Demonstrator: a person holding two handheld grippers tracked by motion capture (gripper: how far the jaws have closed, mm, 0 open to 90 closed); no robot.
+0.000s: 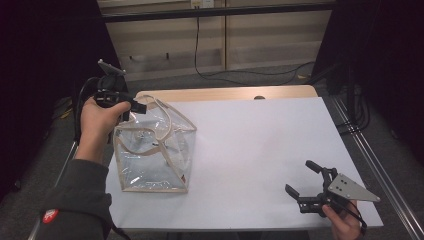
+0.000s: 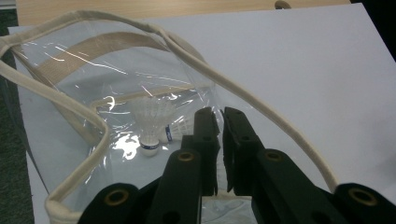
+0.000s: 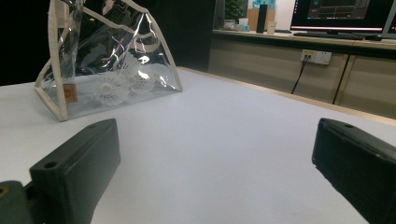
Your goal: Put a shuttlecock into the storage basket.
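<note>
Raising our left hand [image 1: 97, 120] above the table's [image 1: 260, 150] left edge, we keep the left gripper [image 2: 219, 116] clenched on the clear bag's [image 1: 152, 150] upper rim, its cloth strap [image 2: 261, 100] looping just beside the fingers. Two shuttlecocks [image 2: 156, 123] lie inside, below the tips. Bare white tabletop spreads rightward to our right gripper [image 1: 302, 177], low at the near-right corner, fingers spread wide and grasping nothing.
</note>
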